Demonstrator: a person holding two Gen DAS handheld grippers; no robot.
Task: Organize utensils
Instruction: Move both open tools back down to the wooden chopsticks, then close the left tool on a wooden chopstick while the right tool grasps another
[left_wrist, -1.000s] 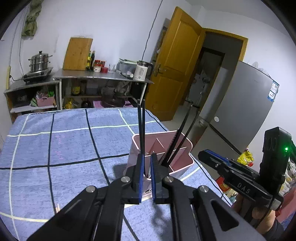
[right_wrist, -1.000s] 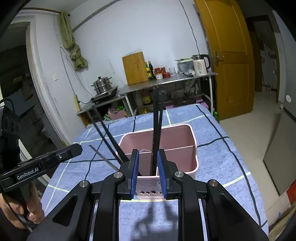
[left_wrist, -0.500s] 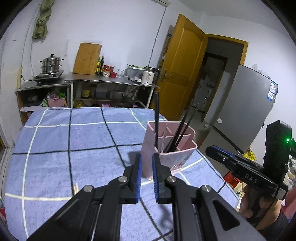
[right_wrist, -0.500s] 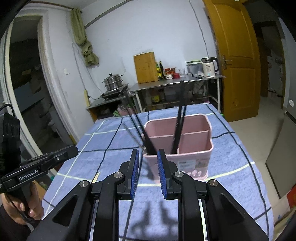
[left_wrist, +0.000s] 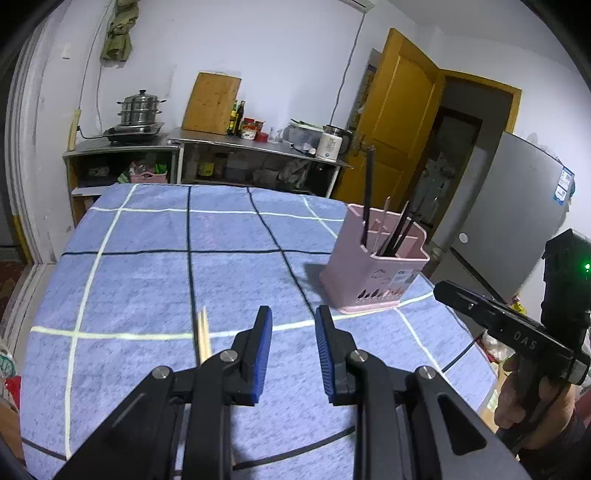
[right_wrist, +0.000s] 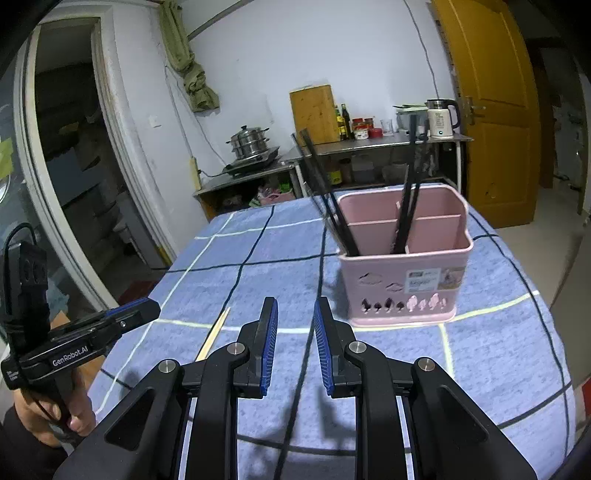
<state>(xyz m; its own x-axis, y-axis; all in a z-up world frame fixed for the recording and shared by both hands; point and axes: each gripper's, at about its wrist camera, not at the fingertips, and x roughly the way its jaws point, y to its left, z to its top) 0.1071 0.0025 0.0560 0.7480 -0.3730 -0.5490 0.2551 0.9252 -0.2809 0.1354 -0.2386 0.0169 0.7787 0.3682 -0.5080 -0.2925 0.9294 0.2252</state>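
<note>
A pink utensil caddy (left_wrist: 373, 273) (right_wrist: 404, 280) stands on the blue checked tablecloth (left_wrist: 147, 277), with black chopsticks (left_wrist: 369, 192) (right_wrist: 408, 184) leaning upright in its compartments. A pair of wooden chopsticks (left_wrist: 203, 336) (right_wrist: 216, 330) lies flat on the cloth, near my left gripper. My left gripper (left_wrist: 293, 325) is open and empty, low over the cloth, left of the caddy. My right gripper (right_wrist: 294, 321) is open and empty, in front of the caddy. Each gripper shows in the other's view: the right one (left_wrist: 509, 332), the left one (right_wrist: 85, 332).
Metal shelves (left_wrist: 221, 147) with a steamer pot, cutting board, bottles and a kettle stand behind the table. A yellow door (left_wrist: 399, 122) and a grey fridge (left_wrist: 517, 206) are to the right. A doorway (right_wrist: 74, 166) opens at the left.
Both grippers have pulled back from the caddy and lowered toward the cloth. The black chopsticks they were next to now stand in the caddy. Both jaws have widened.
</note>
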